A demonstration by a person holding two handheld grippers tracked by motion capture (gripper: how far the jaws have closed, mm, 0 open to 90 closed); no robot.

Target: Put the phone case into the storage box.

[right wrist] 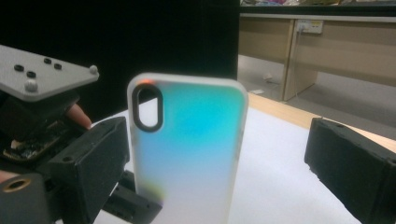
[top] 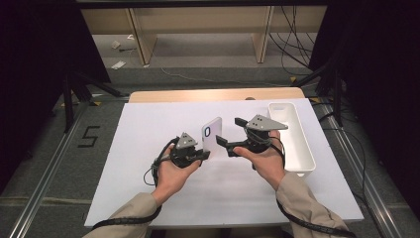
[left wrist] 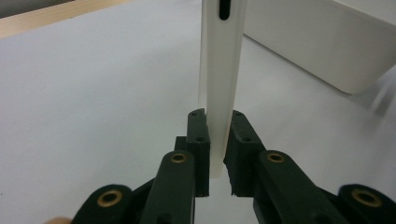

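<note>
White table (top: 148, 188), mid-area: phone case (top: 211, 134) stands upright, well clear of the tray (top: 302, 148) along the right edge. Left hand-held gripper (top: 200, 155) clamped on case's lower end; left gripper view shows both pads pinching its thin edge. Right hand-held gripper (top: 229, 134) jaws spread wide either side of case, not touching. Right gripper view shows case's blue-tinted back and camera cutout.

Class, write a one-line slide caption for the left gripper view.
Left gripper clamps a white phone case upright by its edge, a white tray behind.
</note>
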